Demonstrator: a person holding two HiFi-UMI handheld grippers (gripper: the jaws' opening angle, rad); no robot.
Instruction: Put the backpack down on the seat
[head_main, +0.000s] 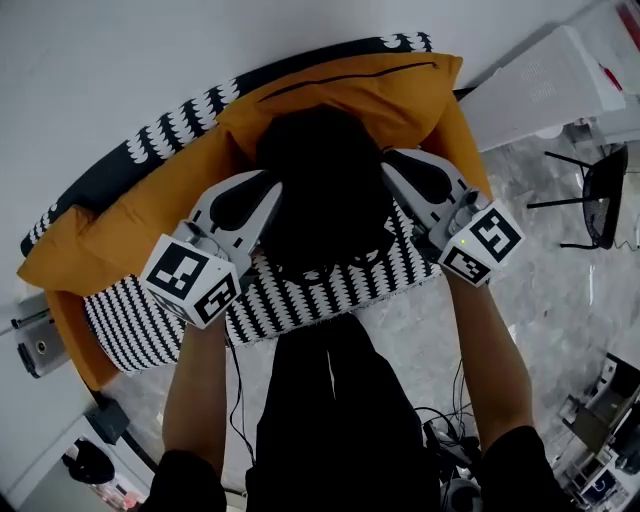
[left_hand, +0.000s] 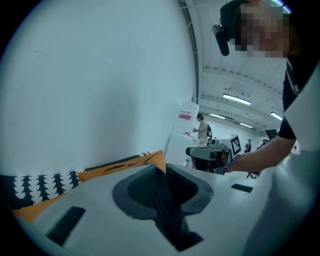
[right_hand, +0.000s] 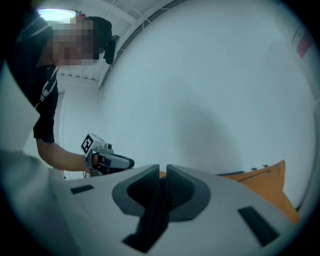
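1. Backpack (head_main: 325, 190) sits on the striped seat (head_main: 320, 297) against the orange cushion (head_main: 140, 220), head view only.
2. Gripper views add: left gripper (left_hand: 162, 168) and right gripper (right_hand: 163, 168) each pinch a black strap (left_hand: 170, 220).

The black cloth backpack (head_main: 320, 190) looks matt and soft. The orange fabric cushion (head_main: 400, 85) is smooth, the black-and-white patterned woven seat (head_main: 300, 300) coarser, and the grey stone floor (head_main: 560, 300) faintly glossy.

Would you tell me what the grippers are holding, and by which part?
The left gripper and right gripper each pinch a strap of the black backpack.
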